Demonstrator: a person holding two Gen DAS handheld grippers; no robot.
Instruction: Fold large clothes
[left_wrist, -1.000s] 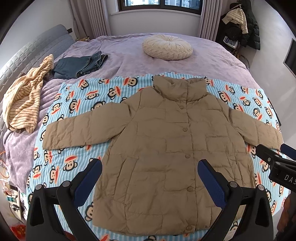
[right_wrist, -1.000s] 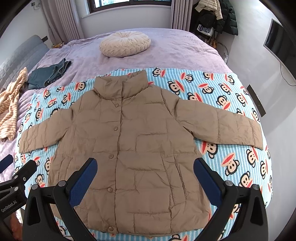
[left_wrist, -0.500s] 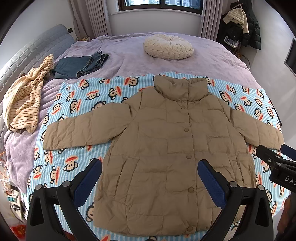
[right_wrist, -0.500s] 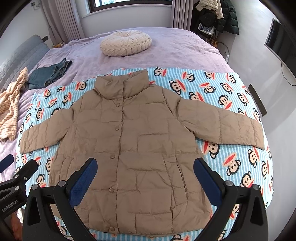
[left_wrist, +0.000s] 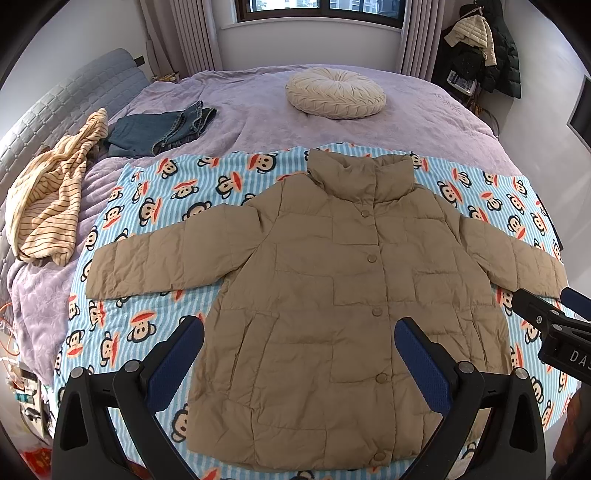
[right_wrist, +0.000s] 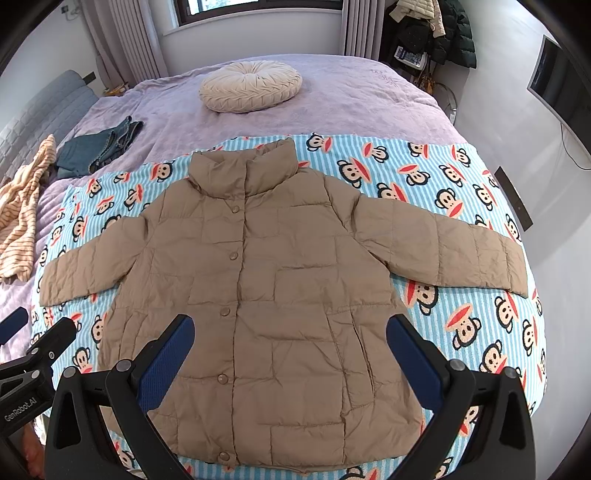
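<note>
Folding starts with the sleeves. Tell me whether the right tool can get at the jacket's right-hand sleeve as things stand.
Probably yes. The right tool is open above the jacket, and the sleeve lies flat on the monkey-print sheet with nothing on it.

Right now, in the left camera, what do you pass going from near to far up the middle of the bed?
Tan puffer jacket → monkey blanket → purple bedspread → round cream cushion → window.

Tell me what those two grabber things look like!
Both grippers, the left gripper and the right gripper, have chunky black plastic frames with silver bolts. Each has two fingers with flat dark blue textured pads. White lettering marks their sides, with "GenRobot.AI" readable on the left one.
</note>
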